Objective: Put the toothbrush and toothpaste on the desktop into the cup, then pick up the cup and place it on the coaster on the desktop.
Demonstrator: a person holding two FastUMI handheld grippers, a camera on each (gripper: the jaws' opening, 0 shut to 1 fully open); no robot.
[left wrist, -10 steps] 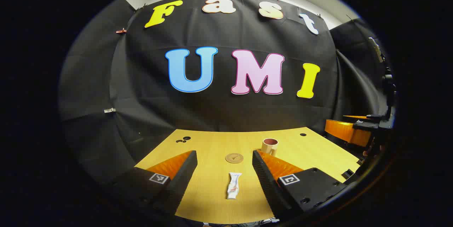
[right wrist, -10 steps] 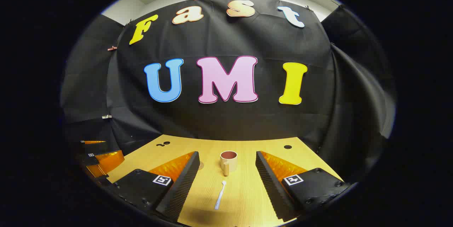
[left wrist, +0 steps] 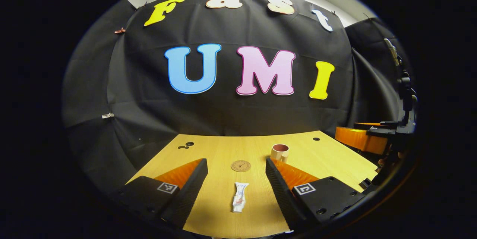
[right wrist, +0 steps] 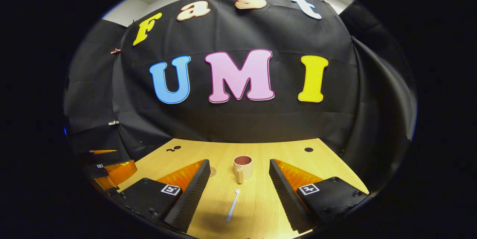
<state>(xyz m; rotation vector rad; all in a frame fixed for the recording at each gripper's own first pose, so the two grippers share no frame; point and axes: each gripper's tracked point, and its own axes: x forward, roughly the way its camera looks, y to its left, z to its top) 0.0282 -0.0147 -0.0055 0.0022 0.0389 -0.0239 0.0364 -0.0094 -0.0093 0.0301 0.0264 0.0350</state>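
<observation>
A white toothpaste tube lies flat on the wooden desktop, between and just beyond the fingers of my open left gripper. Farther back sit a round cork coaster and a cream cup with a dark red inside. In the right gripper view the same cup stands upright with its handle toward me, and a white toothbrush lies in front of it. My right gripper hangs open above the toothbrush, empty. The coaster peeks out beside its left finger.
The right gripper shows at the right edge of the left gripper view, and the left gripper at the left edge of the right gripper view. Small dark holes mark the desktop's far corners. Black cloth walls the booth behind.
Both grippers have tilted slightly and edged forward: the desktop and its objects sit a little higher in each view. Nothing was grasped or moved.
</observation>
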